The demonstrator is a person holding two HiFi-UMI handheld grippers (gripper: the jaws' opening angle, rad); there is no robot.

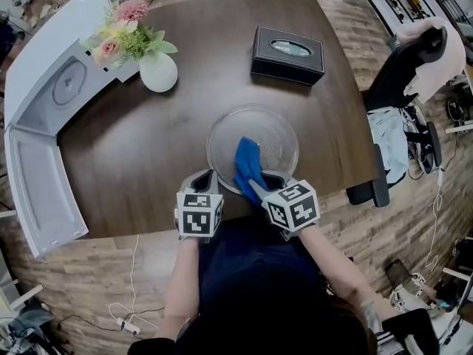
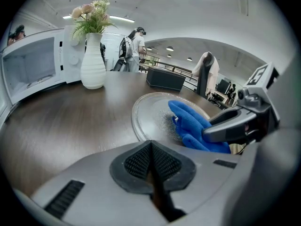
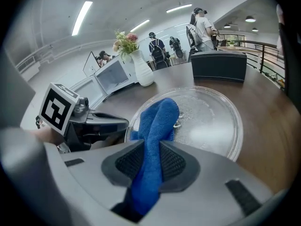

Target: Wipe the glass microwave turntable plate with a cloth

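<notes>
The round glass turntable plate (image 1: 278,134) lies flat on the dark wooden table (image 1: 148,146), near its front edge. A blue cloth (image 1: 247,163) rests on the plate's near half. My right gripper (image 3: 151,163) is shut on the blue cloth (image 3: 155,126), whose free end drapes onto the plate (image 3: 221,121). My left gripper (image 2: 151,166) is shut with nothing between its jaws, held just outside the plate's (image 2: 146,112) near left rim. From the left gripper view the cloth (image 2: 193,124) and the other gripper's jaw show at right.
A white vase of flowers (image 1: 157,69) and an open white microwave (image 1: 44,117) stand at the table's left. A black tissue box (image 1: 288,54) sits behind the plate. An office chair (image 1: 410,72) stands off the table's right edge.
</notes>
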